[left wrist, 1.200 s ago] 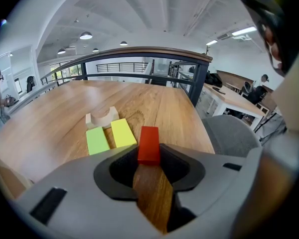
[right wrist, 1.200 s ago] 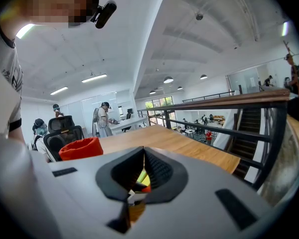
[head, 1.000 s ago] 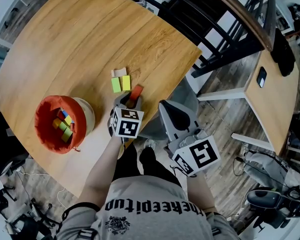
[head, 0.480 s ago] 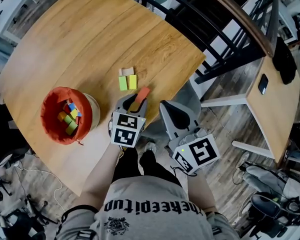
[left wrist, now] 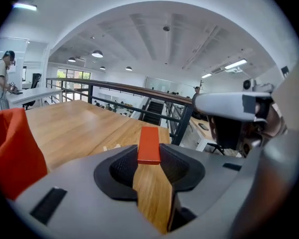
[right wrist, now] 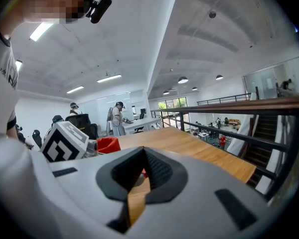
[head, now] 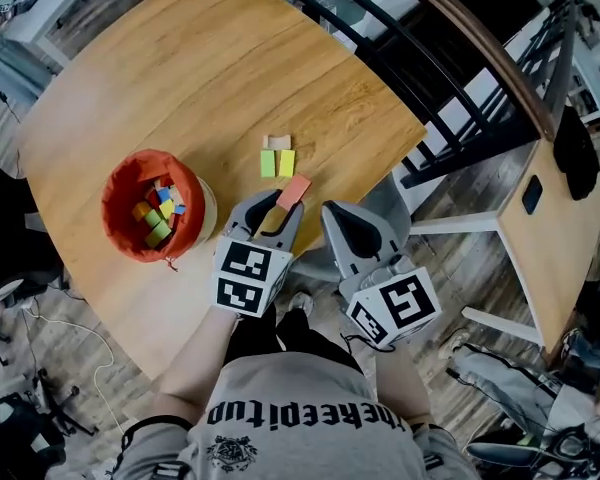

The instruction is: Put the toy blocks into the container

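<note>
The left tongs were clamped on a red block, which stood up out of the tips just right of the frame's centre in the head view. In the left gripper view the pads gripped only the block's lower part, and most of it stuck out beyond them. The right tongs sat just to the right of the left pair, over the counter's edge, with their jaws pressed together on nothing; the right gripper view showed the same.

The orange container stood on the counter at centre left, already holding a heap of coloured blocks. Three blocks lay on the counter just above the held one: a green one, a yellow one and a pale one.

The shallow hold looked like the main risk. With so little of the block between the pads, a quick swing leftward could have let it pivot or slide free. The counter's edge was close by, so a dropped block might have gone to the floor. The container's rim looked soft, and a low approach could have clipped it and tipped or shoved it. A release too far right would have bounced the block off the rim.
</note>
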The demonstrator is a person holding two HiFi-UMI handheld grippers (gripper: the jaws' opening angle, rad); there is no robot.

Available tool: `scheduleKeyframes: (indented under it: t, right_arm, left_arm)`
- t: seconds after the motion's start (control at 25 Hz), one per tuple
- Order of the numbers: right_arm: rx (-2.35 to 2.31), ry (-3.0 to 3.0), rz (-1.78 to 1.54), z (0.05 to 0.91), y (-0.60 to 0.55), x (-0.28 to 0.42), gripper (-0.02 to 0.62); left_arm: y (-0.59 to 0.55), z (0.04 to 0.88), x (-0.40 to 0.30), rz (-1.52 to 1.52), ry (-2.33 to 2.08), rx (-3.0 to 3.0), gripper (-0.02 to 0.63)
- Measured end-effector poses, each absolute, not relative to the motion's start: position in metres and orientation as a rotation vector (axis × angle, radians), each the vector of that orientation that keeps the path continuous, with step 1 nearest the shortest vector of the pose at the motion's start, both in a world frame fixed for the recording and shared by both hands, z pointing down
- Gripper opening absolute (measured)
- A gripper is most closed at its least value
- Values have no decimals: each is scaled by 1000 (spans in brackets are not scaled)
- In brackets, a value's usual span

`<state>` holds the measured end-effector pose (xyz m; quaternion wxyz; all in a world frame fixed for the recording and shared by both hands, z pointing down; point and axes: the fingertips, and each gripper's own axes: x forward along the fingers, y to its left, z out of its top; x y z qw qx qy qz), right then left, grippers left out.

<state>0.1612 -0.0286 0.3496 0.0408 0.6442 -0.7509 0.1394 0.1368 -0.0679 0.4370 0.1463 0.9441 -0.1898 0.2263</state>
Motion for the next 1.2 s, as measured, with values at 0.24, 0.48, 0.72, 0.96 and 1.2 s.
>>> scheduleKeyframes:
  t: [0.24, 0.48, 0.72, 0.96, 1.2]
  right_arm:
    - [1905, -2360, 392, 342, -31, 145, 11]
    - [1821, -2426, 357, 335, -37, 125, 11]
    - [1736, -2494, 321, 326, -42, 103, 11]
    - [1652, -2552, 286, 320, -47, 80, 11]
    - [1577, -2600, 259, 314, -53, 53, 11]
  left_arm:
    - [-68, 409, 116, 571, -614, 2732, 143]
    - [-69, 380, 96, 478, -697, 2748, 143]
    - [-70, 359, 73, 402, -778, 2747, 143]
    - [-71, 347, 47, 347, -868, 2734, 143]
    - [-74, 336, 19, 306, -947, 2718, 143]
